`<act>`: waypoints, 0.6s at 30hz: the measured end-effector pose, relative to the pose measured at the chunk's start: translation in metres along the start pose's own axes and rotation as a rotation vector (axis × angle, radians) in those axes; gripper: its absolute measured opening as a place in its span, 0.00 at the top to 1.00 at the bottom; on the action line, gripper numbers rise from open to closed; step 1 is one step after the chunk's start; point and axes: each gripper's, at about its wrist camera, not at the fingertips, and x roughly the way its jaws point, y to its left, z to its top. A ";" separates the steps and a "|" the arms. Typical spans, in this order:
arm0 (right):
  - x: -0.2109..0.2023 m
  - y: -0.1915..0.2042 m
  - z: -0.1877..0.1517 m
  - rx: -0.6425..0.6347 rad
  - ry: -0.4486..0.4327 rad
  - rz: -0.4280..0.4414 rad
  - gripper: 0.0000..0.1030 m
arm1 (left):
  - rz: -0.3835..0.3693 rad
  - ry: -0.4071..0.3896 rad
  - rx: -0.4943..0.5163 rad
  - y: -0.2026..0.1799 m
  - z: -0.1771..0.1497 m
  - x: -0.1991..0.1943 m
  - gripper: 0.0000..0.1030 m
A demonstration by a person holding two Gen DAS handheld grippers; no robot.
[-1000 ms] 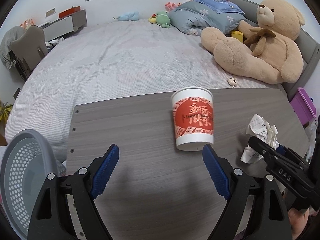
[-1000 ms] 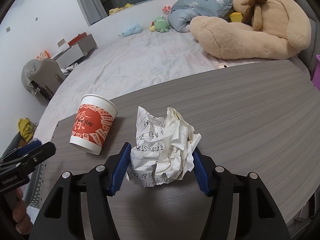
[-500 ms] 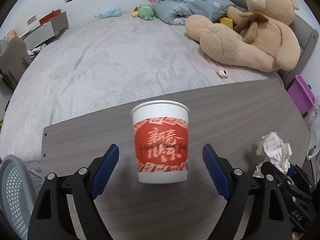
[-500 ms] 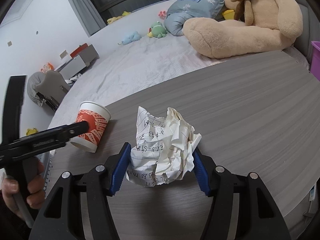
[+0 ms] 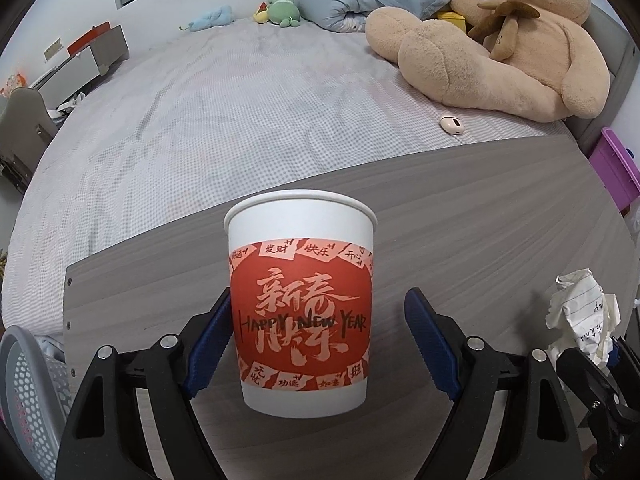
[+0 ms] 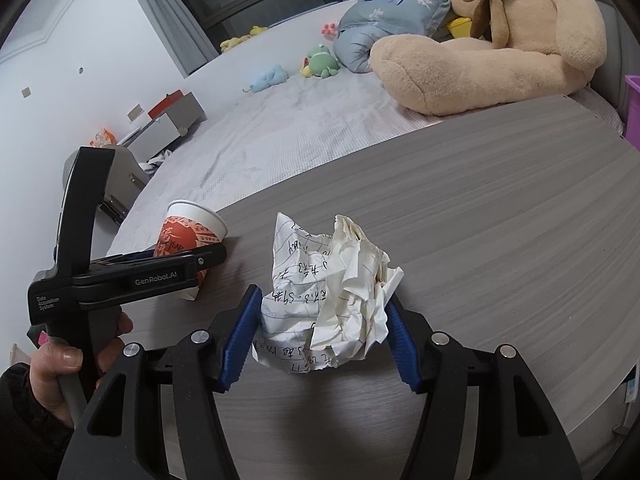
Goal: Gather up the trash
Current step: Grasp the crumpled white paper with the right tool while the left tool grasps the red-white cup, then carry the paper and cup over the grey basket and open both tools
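Trash uncollected: R gripper [image 6: 320, 328] clamps paper wad [image 6: 328, 300]; L gripper [image 5: 318, 344] wide open astride cup [image 5: 302, 312], basket [image 5: 28, 392] awaits.

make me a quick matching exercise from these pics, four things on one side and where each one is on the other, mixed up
Things:
1. paper cup
2. crumpled paper
3. teddy bear
4. mesh basket

Places:
A. on the bed
B. between the fingers of the left tool, which is open
C. off the table's left end, lower than the tabletop
D. gripped by the right tool

Pairs: 1-B, 2-D, 3-A, 4-C
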 end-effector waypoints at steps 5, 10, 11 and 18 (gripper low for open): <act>-0.002 0.001 -0.001 -0.001 -0.001 0.004 0.43 | -0.009 0.007 0.009 -0.001 -0.001 0.002 0.41; -0.003 0.002 0.000 -0.005 0.000 0.001 0.43 | -0.023 -0.002 -0.004 0.001 -0.006 -0.004 0.41; -0.004 0.003 0.000 -0.007 0.002 0.000 0.43 | -0.025 -0.006 -0.008 0.002 -0.008 -0.006 0.41; -0.005 0.012 0.001 -0.027 0.007 -0.005 0.43 | -0.029 -0.044 -0.029 0.012 -0.033 -0.030 0.41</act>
